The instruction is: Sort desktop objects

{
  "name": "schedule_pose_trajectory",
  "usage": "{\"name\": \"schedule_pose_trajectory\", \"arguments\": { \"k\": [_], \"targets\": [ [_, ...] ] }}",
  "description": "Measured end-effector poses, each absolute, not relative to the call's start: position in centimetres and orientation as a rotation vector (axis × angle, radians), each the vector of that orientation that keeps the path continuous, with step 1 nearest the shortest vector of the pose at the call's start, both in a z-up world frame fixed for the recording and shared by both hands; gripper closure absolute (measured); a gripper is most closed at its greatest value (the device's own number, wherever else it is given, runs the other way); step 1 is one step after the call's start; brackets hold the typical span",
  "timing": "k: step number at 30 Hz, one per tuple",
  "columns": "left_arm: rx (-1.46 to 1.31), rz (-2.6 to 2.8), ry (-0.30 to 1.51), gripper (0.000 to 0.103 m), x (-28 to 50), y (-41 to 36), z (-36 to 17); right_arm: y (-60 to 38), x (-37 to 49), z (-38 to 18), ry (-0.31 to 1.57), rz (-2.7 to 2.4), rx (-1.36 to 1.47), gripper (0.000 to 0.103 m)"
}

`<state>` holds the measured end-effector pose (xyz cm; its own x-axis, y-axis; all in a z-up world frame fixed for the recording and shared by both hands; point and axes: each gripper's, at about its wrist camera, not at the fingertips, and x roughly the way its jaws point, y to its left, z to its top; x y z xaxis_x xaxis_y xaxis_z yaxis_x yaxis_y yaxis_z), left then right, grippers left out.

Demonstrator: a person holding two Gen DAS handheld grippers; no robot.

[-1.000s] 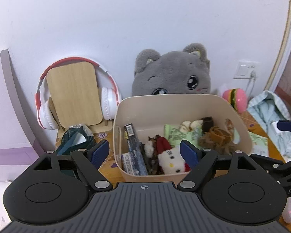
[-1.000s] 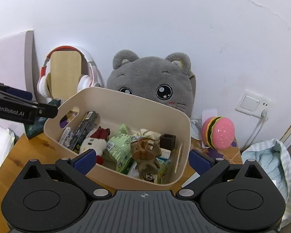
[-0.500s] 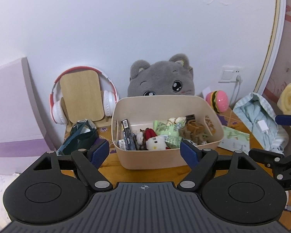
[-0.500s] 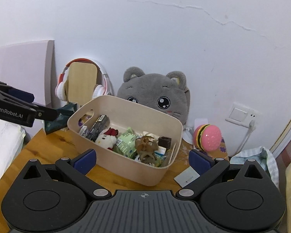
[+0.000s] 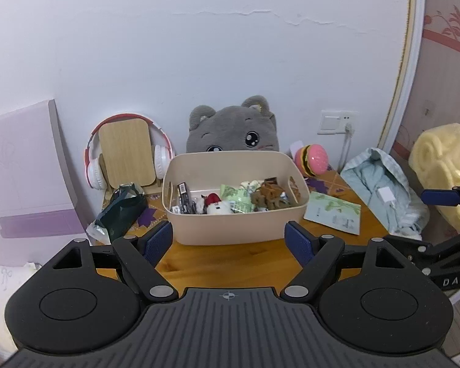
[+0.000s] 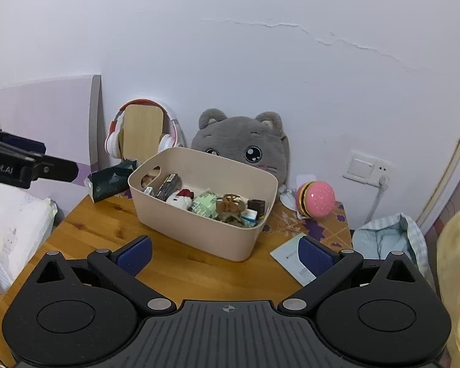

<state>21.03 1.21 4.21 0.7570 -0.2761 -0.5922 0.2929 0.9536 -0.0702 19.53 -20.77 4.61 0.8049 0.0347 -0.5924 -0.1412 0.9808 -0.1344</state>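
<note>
A beige bin stands on the wooden desk. It holds several small items: a white and red plush, green packets, a brown hair claw, a black box. My left gripper is open and empty, in front of the bin and apart from it. My right gripper is open and empty, also short of the bin. A green card lies right of the bin. A dark green pouch lies to its left.
A grey cat plush, headphones on a wooden stand and a pink burger toy stand along the back wall. A light blue cloth with a white charger lies at the right. A purple panel stands at the left.
Both grippers have pulled back and up from the bin, so it looks smaller and more of the desk shows. Both stay open and empty.
</note>
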Motion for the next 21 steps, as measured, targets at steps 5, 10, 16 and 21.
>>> {"name": "schedule_pose_trajectory", "arguments": {
  "k": [5, 10, 16, 21],
  "targets": [
    [0.007, -0.303, 0.641, 0.022, 18.5, 1.2, 4.8, -21.5, 17.1, 5.3, 0.625, 0.098, -0.141, 0.000],
    [-0.009, -0.294, 0.643, 0.022, 15.6, 1.7, 5.6, -21.4, 14.3, 6.0, 0.596, 0.105, -0.133, 0.000],
    [0.001, -0.298, 0.659, 0.021, 12.7, 2.5, 6.7, -21.5, 11.8, 6.8, 0.594, 0.114, -0.112, 0.000],
    [-0.013, -0.252, 0.651, 0.021, 10.8, 3.4, 7.7, -21.9, 10.0, 7.2, 0.599, 0.117, -0.116, 0.000]
  ]
}}
